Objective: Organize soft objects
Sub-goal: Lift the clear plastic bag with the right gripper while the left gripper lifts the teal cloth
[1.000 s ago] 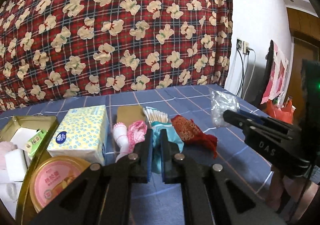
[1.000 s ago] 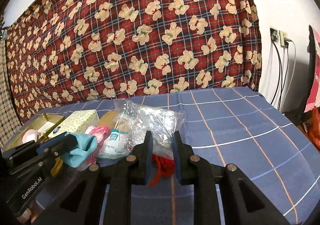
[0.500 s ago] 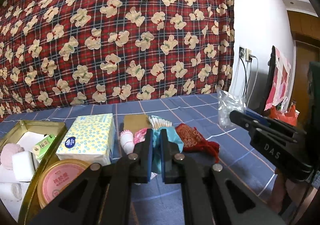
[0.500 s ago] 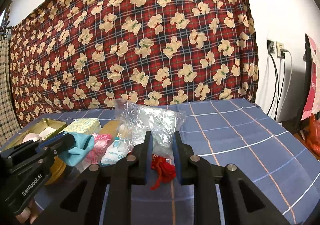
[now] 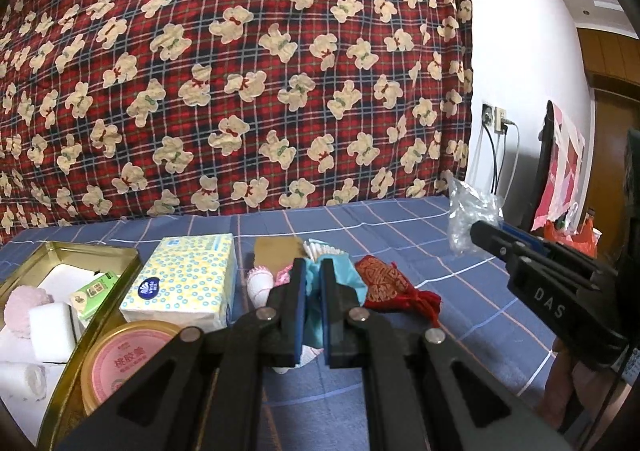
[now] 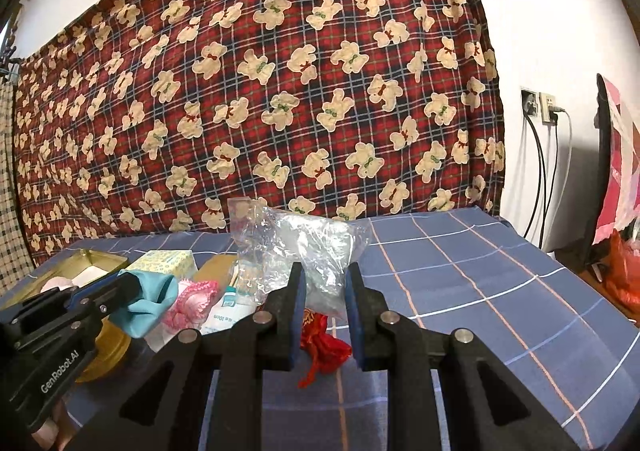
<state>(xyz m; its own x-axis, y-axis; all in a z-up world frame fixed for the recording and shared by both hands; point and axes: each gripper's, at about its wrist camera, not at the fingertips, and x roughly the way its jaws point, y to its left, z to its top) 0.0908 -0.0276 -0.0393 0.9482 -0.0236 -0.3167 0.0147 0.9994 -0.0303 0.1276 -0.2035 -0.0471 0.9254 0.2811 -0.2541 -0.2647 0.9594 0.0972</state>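
In the left wrist view my left gripper [image 5: 313,307] is shut on a teal cloth pouch [image 5: 344,279], held above the blue checked cloth. Beside it on the right lies a red embroidered pouch [image 5: 384,285] with a red tassel. My right gripper [image 6: 325,291] is shut on a crumpled clear plastic bag [image 6: 304,243], raised above the red pouch [image 6: 324,345]. From the left wrist view the right gripper [image 5: 478,231] shows at the right with the bag [image 5: 468,207]. The left gripper [image 6: 132,285] with the teal pouch [image 6: 154,299] shows at the left of the right wrist view.
A gold tin tray [image 5: 116,255] at the left holds white and pink soft items. Next to it are a tissue pack [image 5: 188,279], a round tin with a pink lid [image 5: 128,363], pink knit pieces [image 6: 192,301] and cotton swabs [image 5: 320,249]. A bear-print blanket [image 5: 240,91] hangs behind.
Both grippers have tilted upward, so the bed and its objects sit lower in each view. The teal pouch and the plastic bag stay gripped.
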